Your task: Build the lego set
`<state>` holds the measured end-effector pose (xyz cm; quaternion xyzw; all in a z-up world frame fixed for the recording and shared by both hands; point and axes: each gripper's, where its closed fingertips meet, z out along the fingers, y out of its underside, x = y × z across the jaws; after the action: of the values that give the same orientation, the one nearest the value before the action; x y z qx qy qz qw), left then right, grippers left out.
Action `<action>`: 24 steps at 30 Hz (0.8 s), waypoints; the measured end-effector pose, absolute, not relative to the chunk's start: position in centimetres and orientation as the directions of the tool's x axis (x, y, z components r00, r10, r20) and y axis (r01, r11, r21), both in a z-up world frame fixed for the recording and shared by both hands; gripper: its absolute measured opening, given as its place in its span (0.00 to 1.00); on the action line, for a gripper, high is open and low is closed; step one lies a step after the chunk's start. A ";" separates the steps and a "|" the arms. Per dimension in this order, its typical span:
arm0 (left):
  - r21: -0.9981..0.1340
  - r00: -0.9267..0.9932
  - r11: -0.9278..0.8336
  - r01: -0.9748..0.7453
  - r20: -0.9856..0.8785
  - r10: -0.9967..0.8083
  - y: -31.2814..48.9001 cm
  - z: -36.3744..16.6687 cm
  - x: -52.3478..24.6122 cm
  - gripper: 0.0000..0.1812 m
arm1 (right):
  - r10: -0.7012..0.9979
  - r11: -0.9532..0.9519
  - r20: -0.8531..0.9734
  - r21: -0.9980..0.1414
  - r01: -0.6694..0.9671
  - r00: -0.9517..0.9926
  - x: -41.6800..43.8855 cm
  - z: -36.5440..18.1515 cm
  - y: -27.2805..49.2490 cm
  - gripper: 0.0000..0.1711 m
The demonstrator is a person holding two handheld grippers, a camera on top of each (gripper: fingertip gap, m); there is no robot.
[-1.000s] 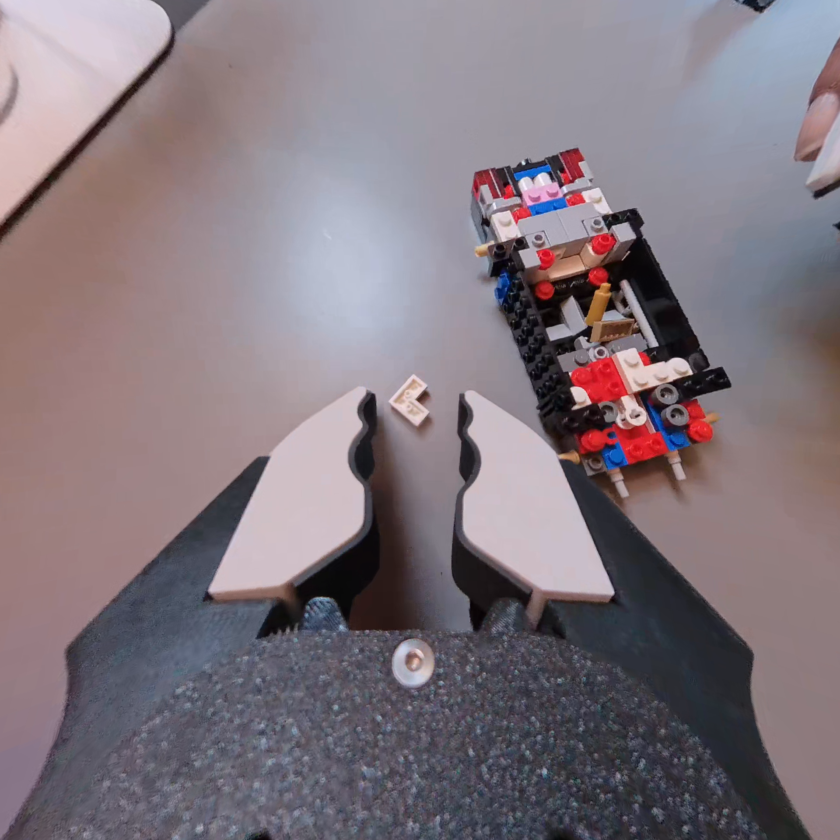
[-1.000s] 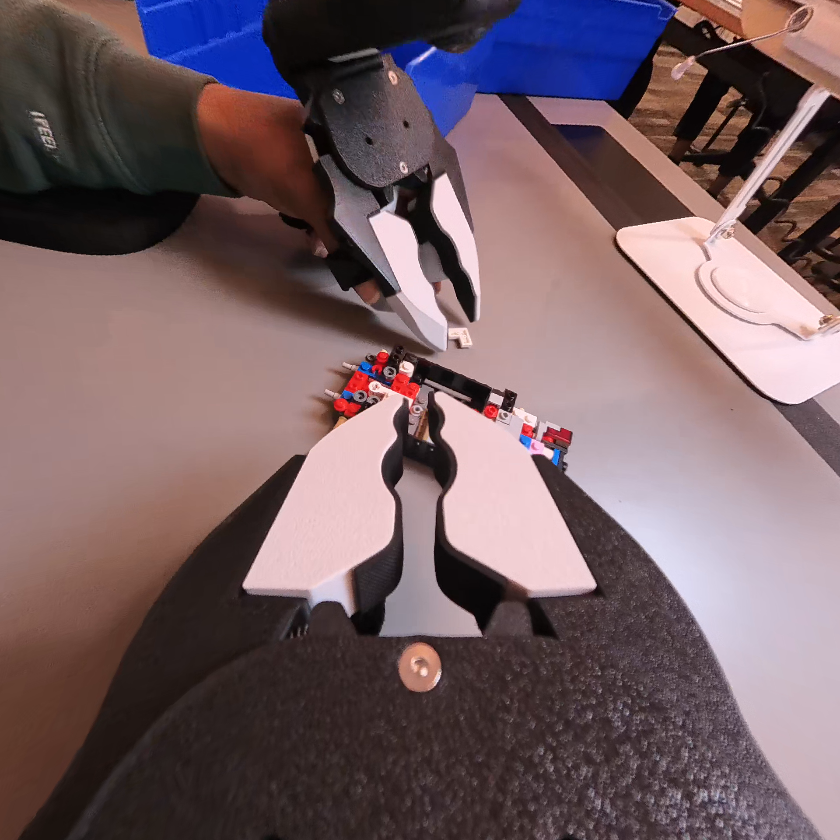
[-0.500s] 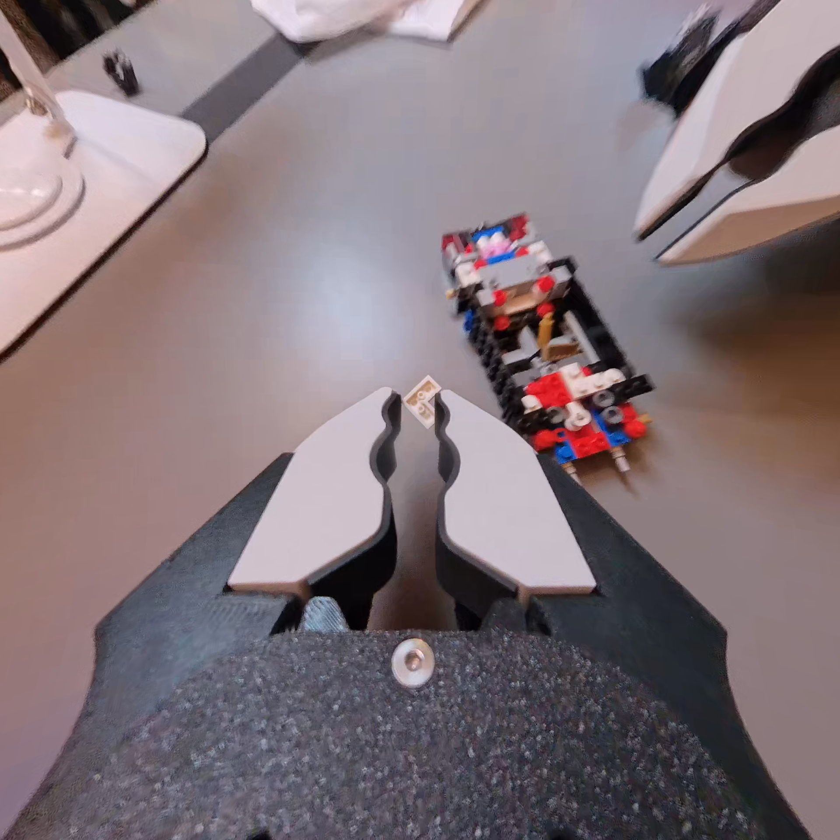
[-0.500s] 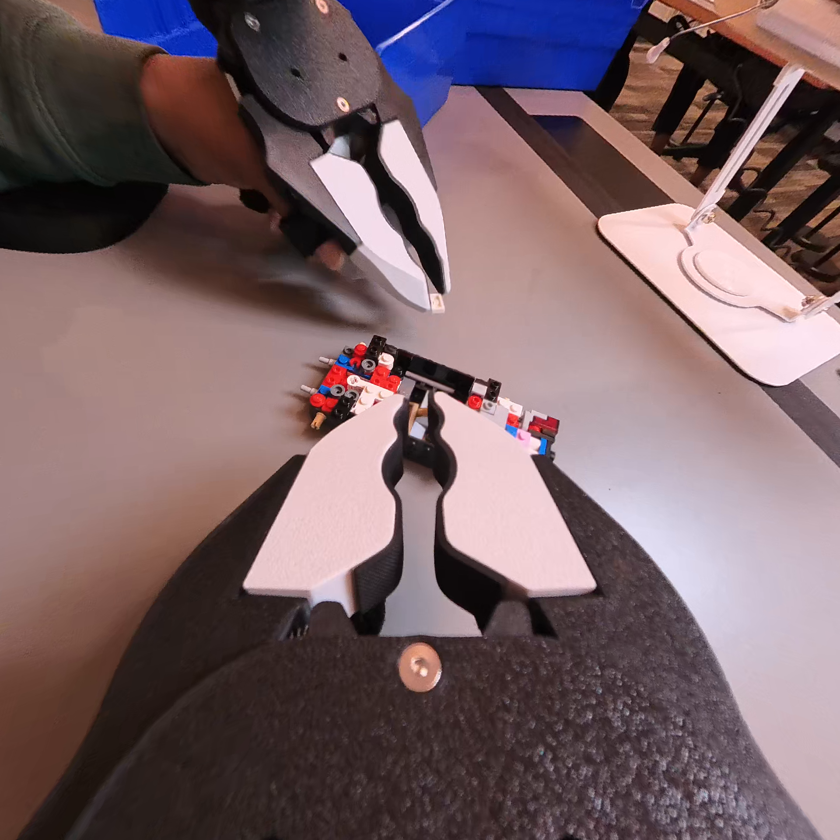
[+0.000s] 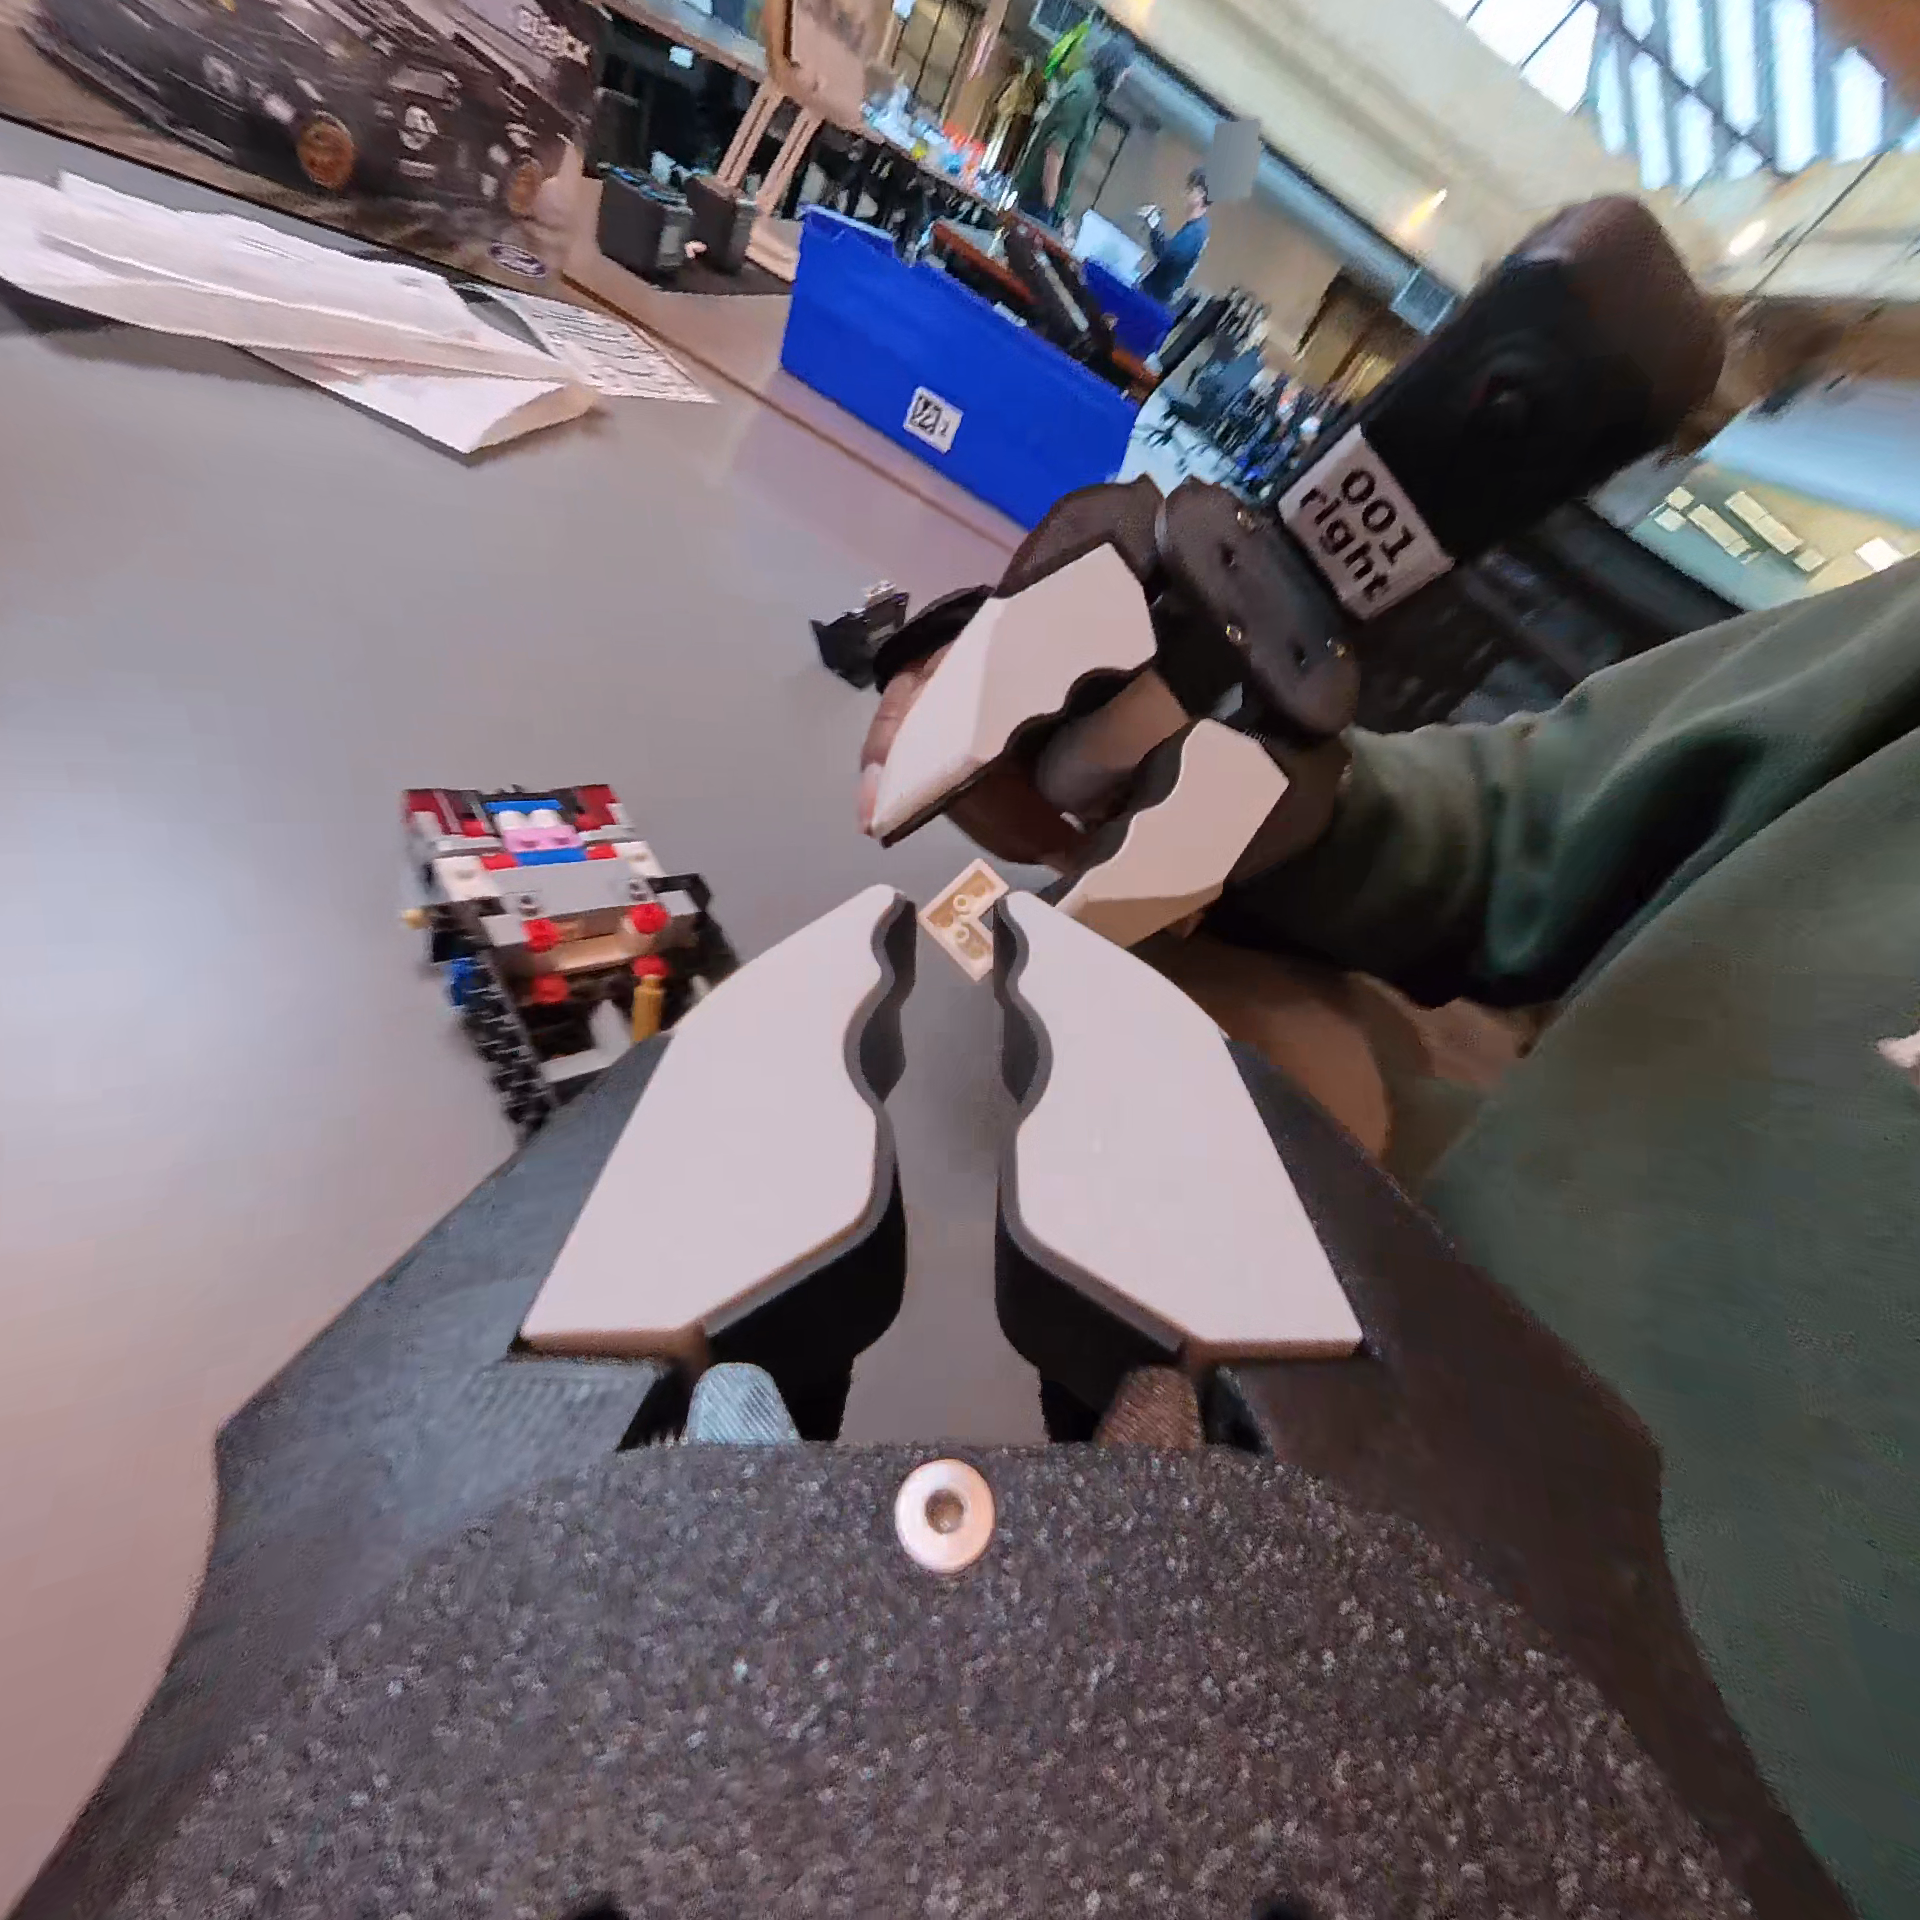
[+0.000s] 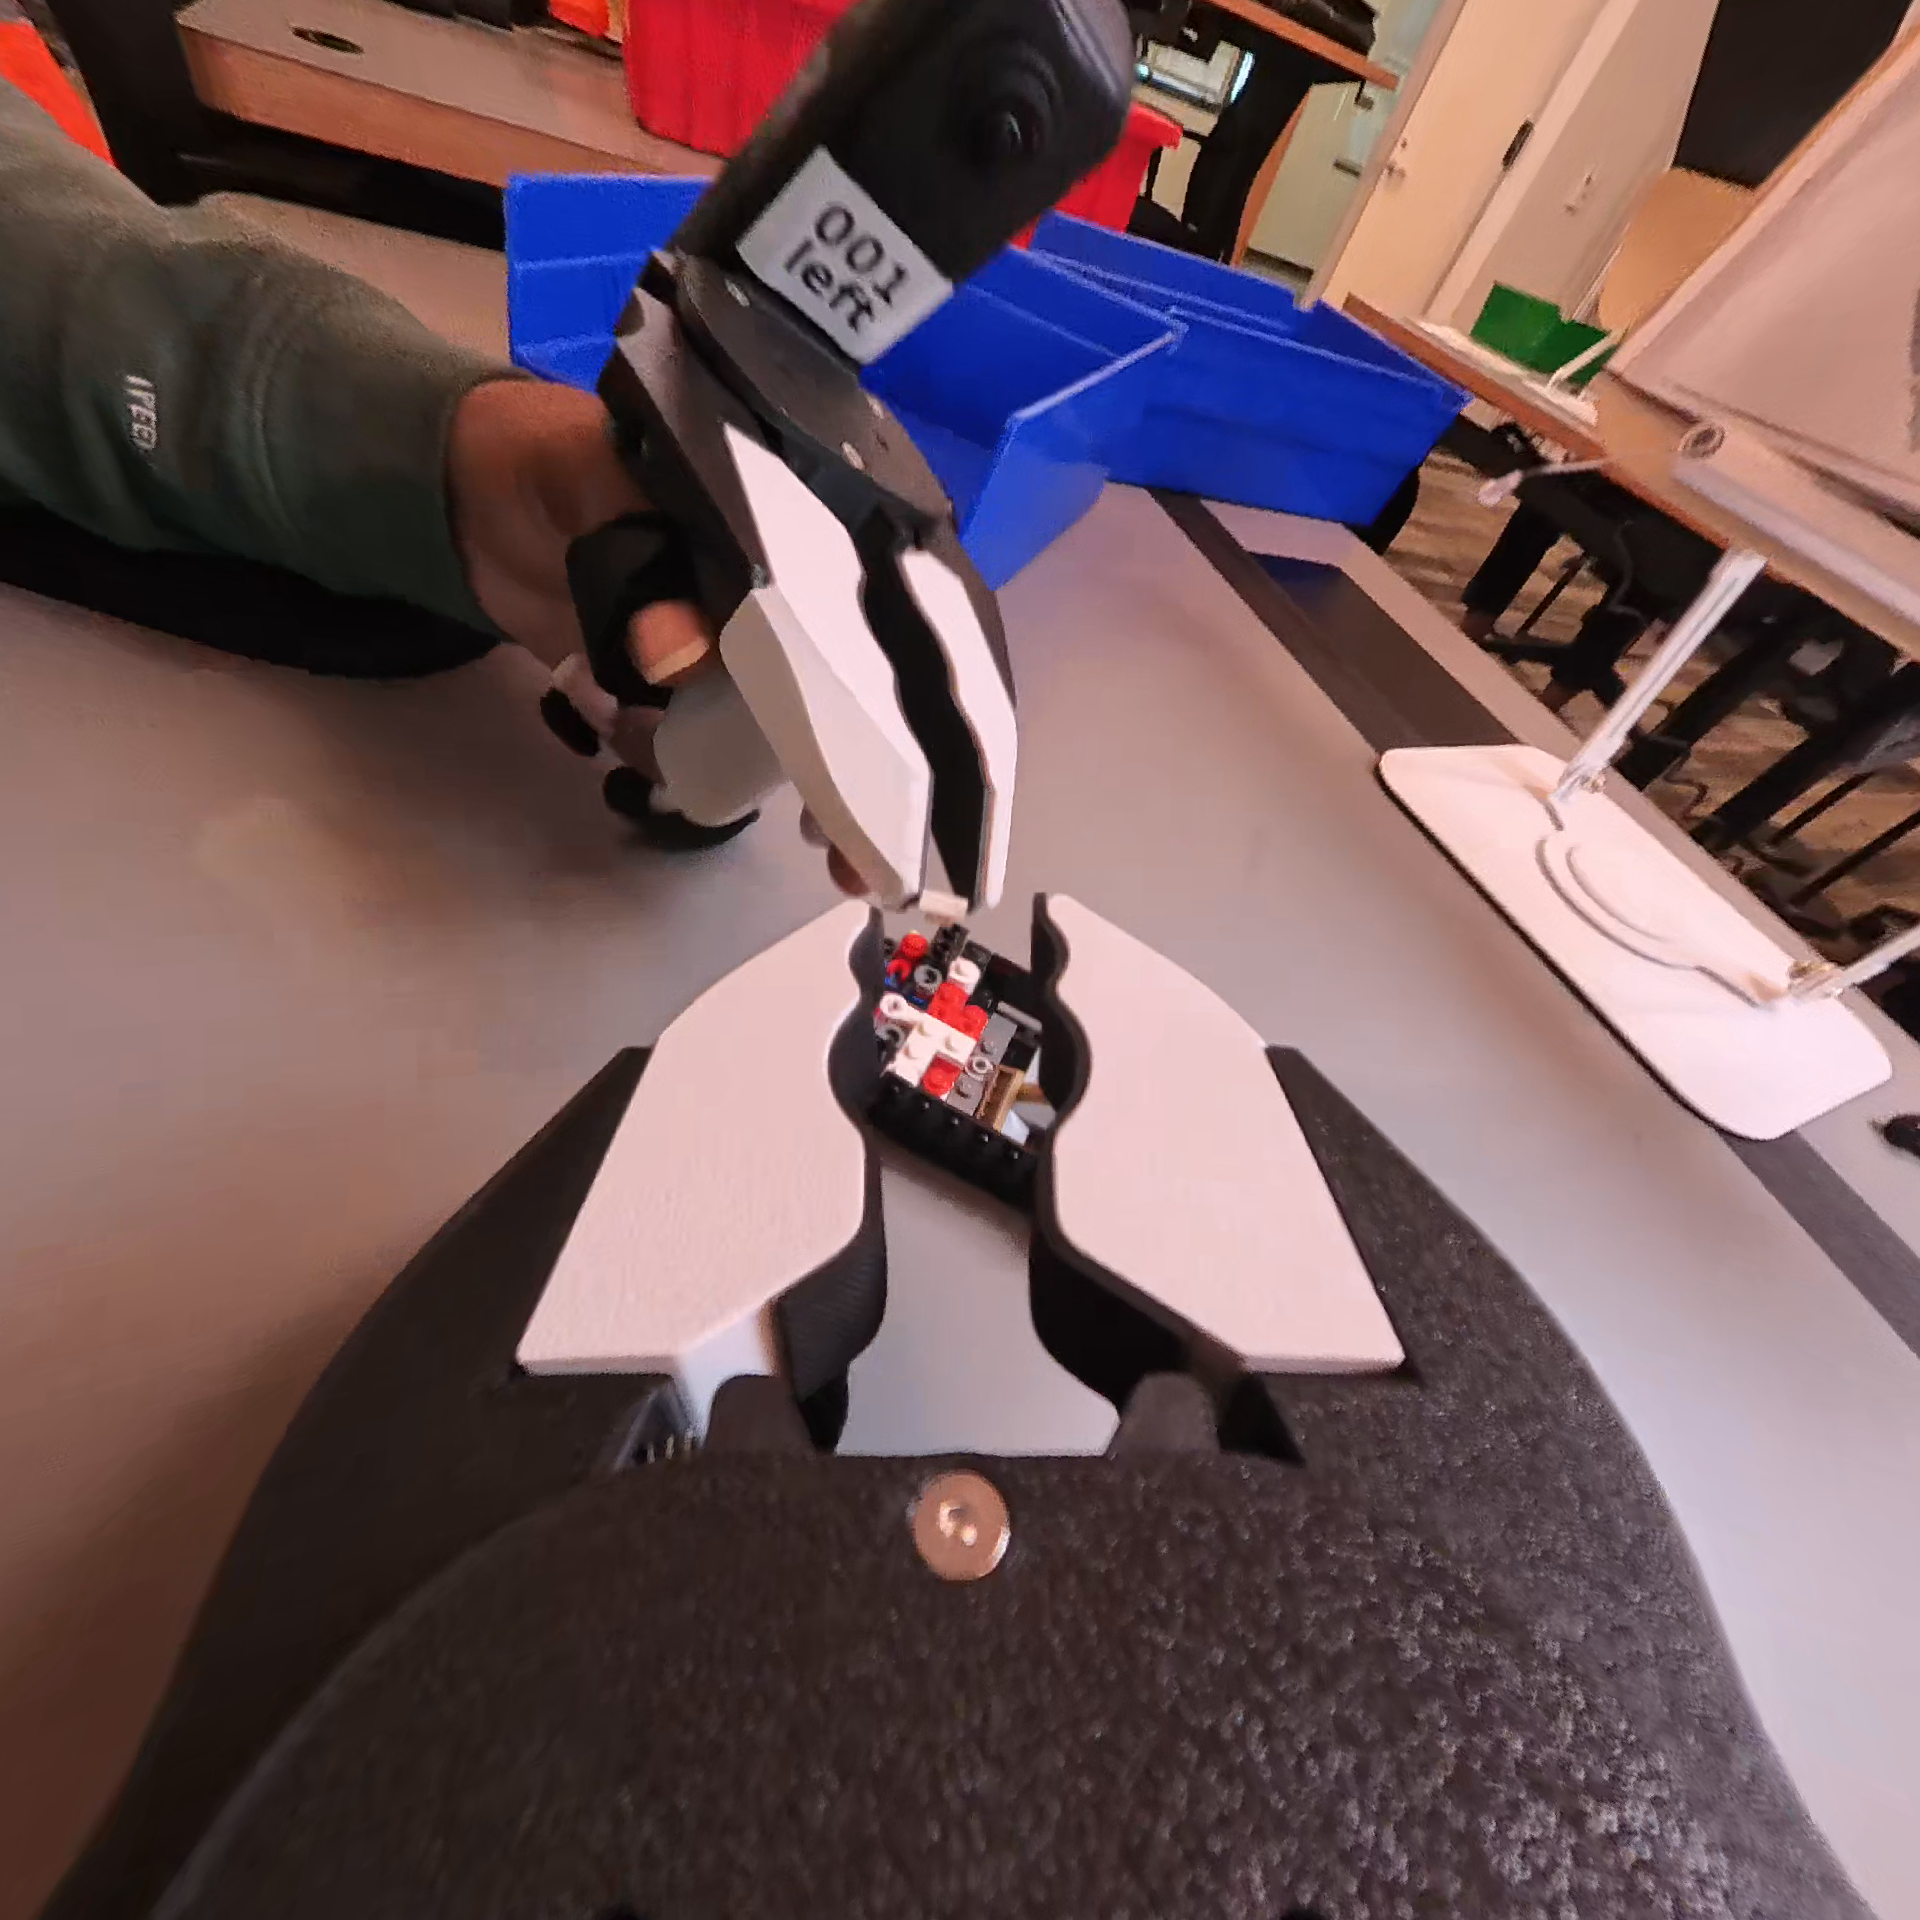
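My left gripper (image 5: 951,906) is shut on a small white L-shaped plate (image 5: 961,923), held at the fingertips above the table. The part-built lego car (image 5: 551,935), black with red, white and blue pieces, lies on the grey table to the left. My right gripper (image 5: 977,868) is open, raised just beyond the plate. In the right wrist view, my right gripper (image 6: 956,912) is open with the car (image 6: 951,1039) showing through the gap. The left gripper (image 6: 948,894) points down with the plate (image 6: 940,904) just above my fingertips.
Blue bins (image 6: 1039,416) stand at the table's far side. A white stand base (image 6: 1621,935) lies at the right. Papers (image 5: 312,312) and the set's dark box (image 5: 312,94) lie far left. A small black object (image 5: 857,629) sits behind the right gripper. The grippers are tip to tip, or close to it. From either gripper's tips it is about 25 centimeters to the small black object (image 5: 857,629).
My left gripper closed on the L-shaped plate, lifted it off the table and swung toward the right gripper. My right gripper opened wider and rose over the car.
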<state>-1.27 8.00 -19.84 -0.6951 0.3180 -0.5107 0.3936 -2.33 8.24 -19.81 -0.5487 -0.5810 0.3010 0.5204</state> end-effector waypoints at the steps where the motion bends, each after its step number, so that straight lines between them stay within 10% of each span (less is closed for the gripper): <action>1: -0.860 0.263 -0.510 -0.016 0.489 -0.832 7.9 -19.7 -1.0 0.08 | 0.946 0.231 0.289 -0.918 0.322 0.145 -2.4 -19.7 8.1 0.16; 12: -0.694 0.055 -0.707 0.135 0.718 -0.694 7.8 -18.5 -1.1 0.08 | 0.947 0.247 0.292 -0.929 0.276 0.135 -2.3 -18.6 7.5 0.10; 24: -0.830 0.355 -0.541 0.139 0.551 -0.755 11.5 -19.2 -5.0 0.13 | 0.986 0.098 0.165 -0.748 0.656 0.041 1.6 -25.0 9.1 0.07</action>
<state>-4.97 11.47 -19.25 -0.7040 0.2188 -0.5241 0.4264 1.59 9.14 -25.03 -0.6295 -0.6520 0.2338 0.3520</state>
